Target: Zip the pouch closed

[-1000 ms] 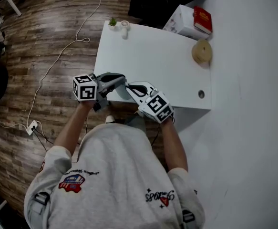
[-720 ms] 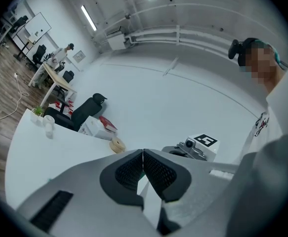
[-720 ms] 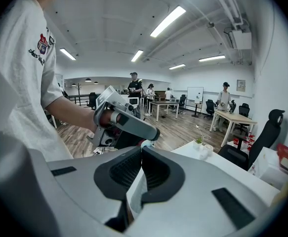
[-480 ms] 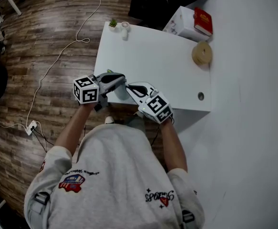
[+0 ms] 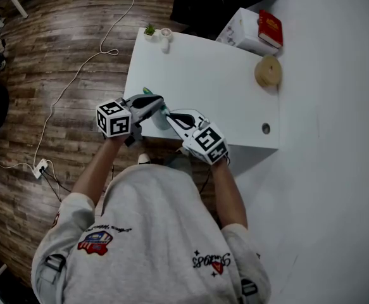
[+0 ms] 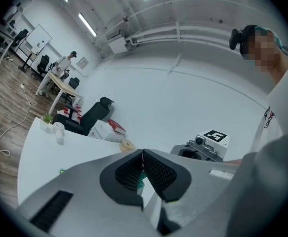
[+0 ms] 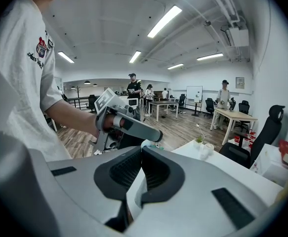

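A pale pouch (image 5: pixel 161 121) hangs between both grippers over the front left corner of the white table (image 5: pixel 203 75). My left gripper (image 5: pixel 163 108) points level, and its jaws are shut on a teal piece of the pouch (image 6: pixel 141 180). From the right, my right gripper (image 5: pixel 170 114) tilts downward, shut on the pouch's white fabric (image 7: pixel 137 191). In the right gripper view the left gripper (image 7: pixel 156 137) sits just beyond my jaws, with a bit of the teal edge (image 7: pixel 149 143) at its tip. Most of the pouch and its zipper are hidden by the grippers.
A small green thing (image 5: pixel 147 92) lies on the table beside the left gripper. At the far edge stand a small plant (image 5: pixel 149 29) and a white cup (image 5: pixel 166 37). A tape roll (image 5: pixel 268 69), a box with a red book (image 5: pixel 269 26) and a black chair (image 5: pixel 203 8) are farther off.
The left gripper has rolled a little and shifted slightly, uncovering the small green thing on the table. The right gripper has stayed put, and both stay shut.
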`<state>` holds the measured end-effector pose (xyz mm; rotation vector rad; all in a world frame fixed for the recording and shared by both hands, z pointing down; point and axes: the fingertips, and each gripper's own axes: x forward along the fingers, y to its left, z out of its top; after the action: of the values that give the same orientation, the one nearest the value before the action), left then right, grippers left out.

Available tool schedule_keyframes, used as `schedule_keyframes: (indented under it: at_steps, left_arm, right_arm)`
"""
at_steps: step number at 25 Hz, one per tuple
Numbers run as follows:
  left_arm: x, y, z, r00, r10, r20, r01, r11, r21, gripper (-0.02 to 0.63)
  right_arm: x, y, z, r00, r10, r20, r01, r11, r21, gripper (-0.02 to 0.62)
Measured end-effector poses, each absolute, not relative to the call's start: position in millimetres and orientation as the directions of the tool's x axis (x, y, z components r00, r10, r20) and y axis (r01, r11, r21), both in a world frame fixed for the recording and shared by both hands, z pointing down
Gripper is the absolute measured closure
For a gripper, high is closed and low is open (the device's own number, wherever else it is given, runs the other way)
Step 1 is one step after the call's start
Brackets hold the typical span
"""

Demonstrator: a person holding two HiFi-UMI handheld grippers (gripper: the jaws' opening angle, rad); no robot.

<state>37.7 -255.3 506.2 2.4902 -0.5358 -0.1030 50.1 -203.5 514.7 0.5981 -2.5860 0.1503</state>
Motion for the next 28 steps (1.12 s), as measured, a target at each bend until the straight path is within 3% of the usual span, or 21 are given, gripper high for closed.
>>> schedule_keyframes:
  at_steps: [28]
  left_arm:
    - [48.5,-252.0,514.5,0.914,-0.394,0.098,-0.383,-0.757,0.529,0.597]
  right_arm:
    - [60.8,-198.7,518.9,-0.787,-0.393,0.475,-0.460,0.887,-0.030,0.588]
